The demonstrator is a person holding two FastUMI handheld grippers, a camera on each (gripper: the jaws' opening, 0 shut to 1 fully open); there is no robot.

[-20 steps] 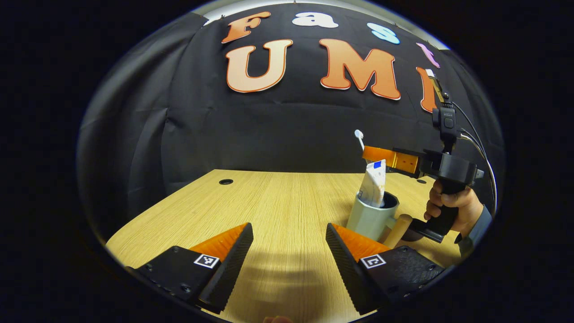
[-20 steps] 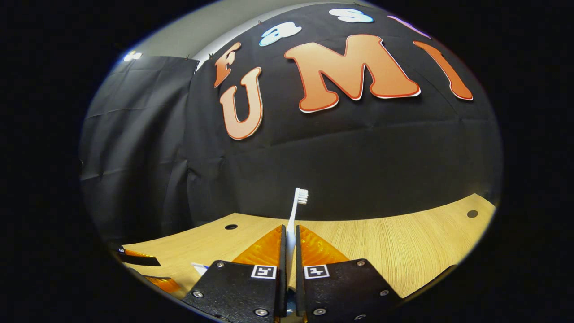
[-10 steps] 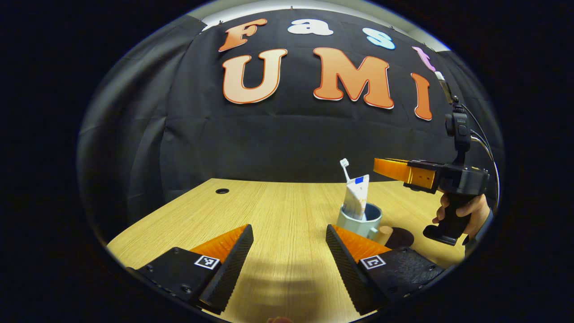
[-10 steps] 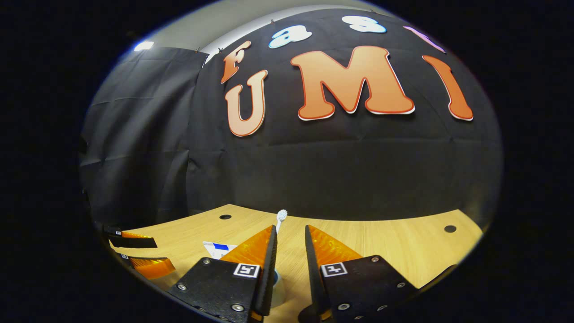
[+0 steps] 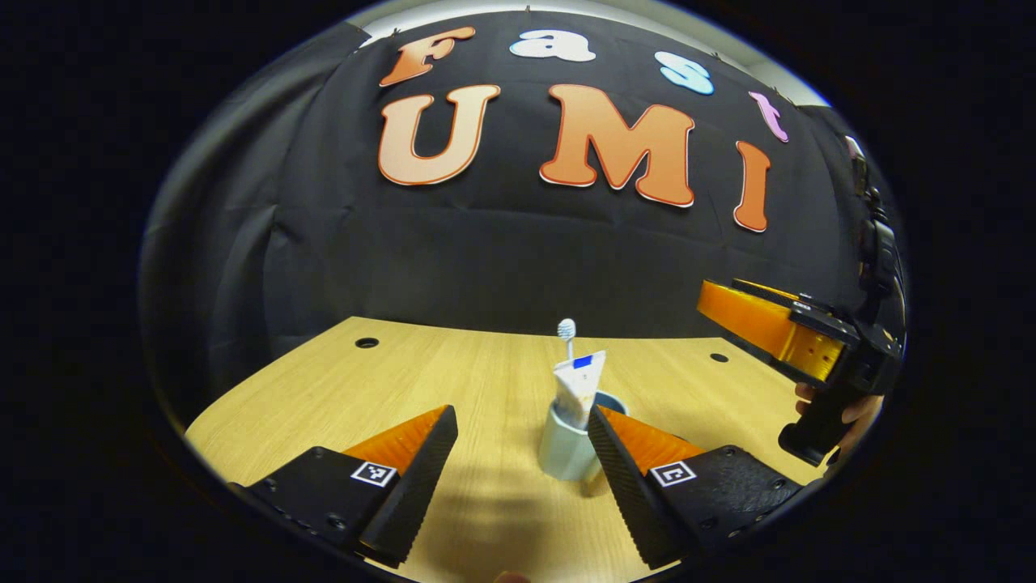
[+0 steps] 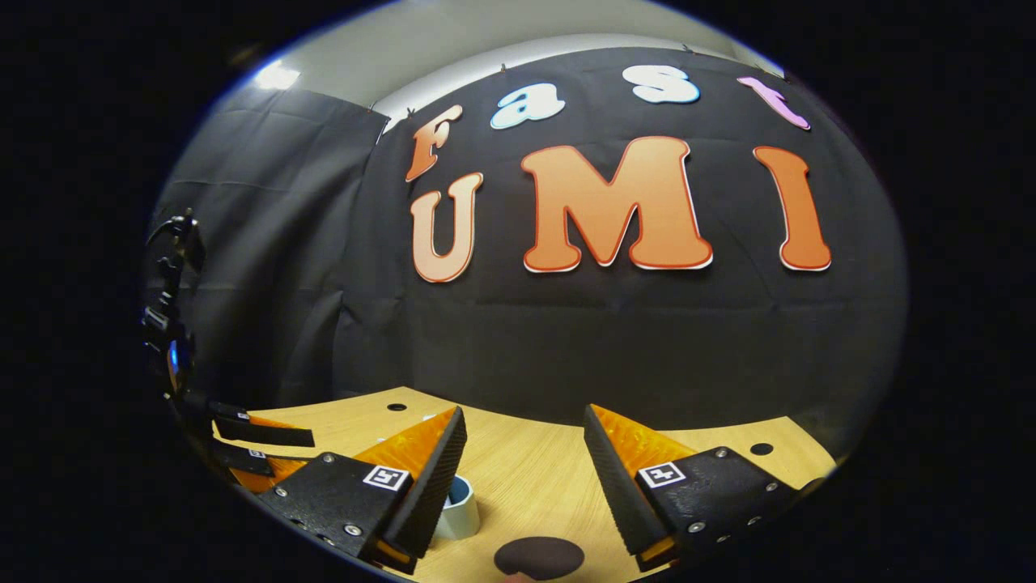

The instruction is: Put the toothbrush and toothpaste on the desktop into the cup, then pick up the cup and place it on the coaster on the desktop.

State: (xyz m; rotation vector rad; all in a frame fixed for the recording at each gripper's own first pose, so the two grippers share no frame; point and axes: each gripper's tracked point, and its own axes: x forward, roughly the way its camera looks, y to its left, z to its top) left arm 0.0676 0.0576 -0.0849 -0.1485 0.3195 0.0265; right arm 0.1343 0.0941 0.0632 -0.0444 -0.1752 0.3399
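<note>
A pale cup [image 5: 566, 453] stands on the wooden desk [image 5: 453, 380], holding a white toothpaste tube [image 5: 579, 387] and a white toothbrush [image 5: 566, 330], head up. My left gripper [image 5: 518, 474] is open, low over the desk; the cup sits ahead of its gap, close to the right finger [image 5: 627, 474]. The right gripper [image 5: 728, 312], held by a hand [image 5: 846, 411], hovers right of the cup. In the right gripper view my right gripper [image 6: 522, 478] is open and holds nothing. The cup [image 6: 461, 512] peeks from behind its left finger. A dark round coaster [image 6: 539, 557] lies below the gap.
The left gripper [image 6: 263, 449] shows at the left edge of the right gripper view. Cable holes [image 5: 367, 342] [image 5: 719, 357] mark the back of the desk. Black cloth walls close off the back and left side.
The right gripper let go of the toothbrush, which now stands in the cup, then opened wide and drew back. The left gripper view swung so the cup is between its fingers.
</note>
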